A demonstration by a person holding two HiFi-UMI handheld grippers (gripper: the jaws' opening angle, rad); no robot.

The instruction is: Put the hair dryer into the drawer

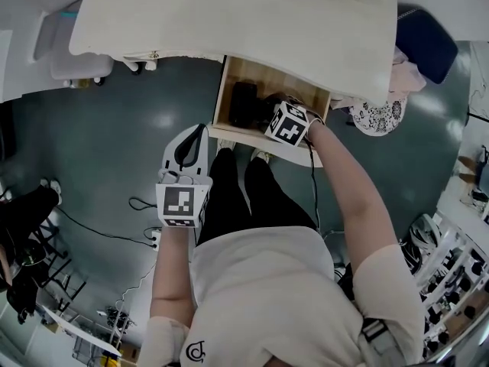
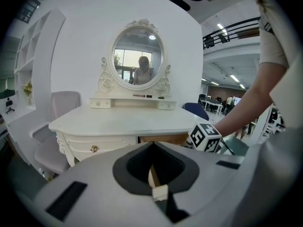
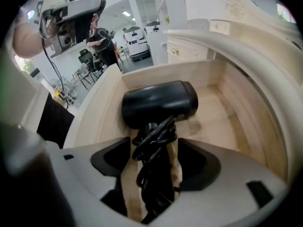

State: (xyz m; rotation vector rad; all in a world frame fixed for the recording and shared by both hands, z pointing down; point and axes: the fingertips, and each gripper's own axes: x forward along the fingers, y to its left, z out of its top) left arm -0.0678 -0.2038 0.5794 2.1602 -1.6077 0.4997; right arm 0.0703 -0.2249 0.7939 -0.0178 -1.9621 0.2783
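The black hair dryer (image 1: 246,104) lies in the open wooden drawer (image 1: 221,98) under the white dressing table (image 1: 229,14). My right gripper (image 1: 263,113) reaches down into the drawer. In the right gripper view the dryer's body (image 3: 160,103) rests on the drawer floor, and its handle, wrapped in black cord, lies between the jaws of my right gripper (image 3: 154,160). Bare wood shows on both sides of the handle, so the jaws stand open. My left gripper (image 1: 195,140) hangs shut and empty over the floor, left of the drawer, facing the table (image 2: 123,122).
An oval mirror (image 2: 138,56) stands on the tabletop. A pale chair (image 2: 64,108) is left of the table. A patterned cushion (image 1: 378,117) and a dark blue seat (image 1: 424,40) lie to the right. Cables (image 1: 114,220) trail over the grey floor.
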